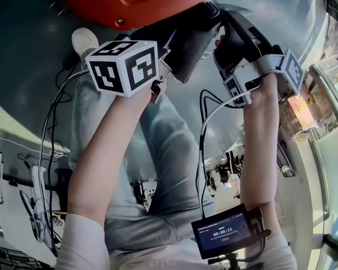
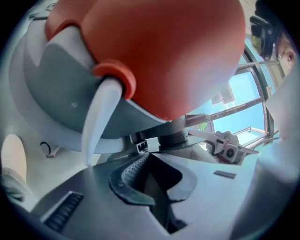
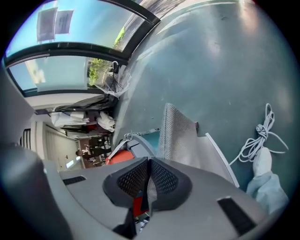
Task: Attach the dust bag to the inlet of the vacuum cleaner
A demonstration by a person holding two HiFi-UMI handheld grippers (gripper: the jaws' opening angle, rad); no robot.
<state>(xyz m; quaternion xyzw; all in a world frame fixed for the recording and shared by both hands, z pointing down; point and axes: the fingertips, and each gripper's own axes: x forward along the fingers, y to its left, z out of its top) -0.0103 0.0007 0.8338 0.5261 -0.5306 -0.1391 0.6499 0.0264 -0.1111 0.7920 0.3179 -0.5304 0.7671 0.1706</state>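
The vacuum cleaner (image 1: pixel 127 10) has an orange shell on a grey base and lies at the top of the head view. It fills the left gripper view, its orange shell (image 2: pixel 168 51) above a dark round fitting (image 2: pixel 174 138). The dark grey dust bag (image 1: pixel 187 42) hangs between both grippers just below it. My left gripper (image 1: pixel 163 55) grips the bag's left edge; a strip of fabric shows between its jaws (image 2: pixel 152 180). My right gripper (image 1: pixel 224 45) holds the other side. In the right gripper view its pads (image 3: pixel 149 180) pinch the mesh fabric (image 3: pixel 176 133), which rises beside a white collar edge (image 3: pixel 218 152).
The person's jeans-clad legs (image 1: pixel 158 158) and a white shoe (image 1: pixel 84 39) are below the grippers. Black cables (image 1: pixel 53 132) trail at the left; a small screen (image 1: pixel 227 232) sits at the bottom. A white cord (image 3: pixel 260 133) lies coiled on the grey floor. Windows stand behind the vacuum.
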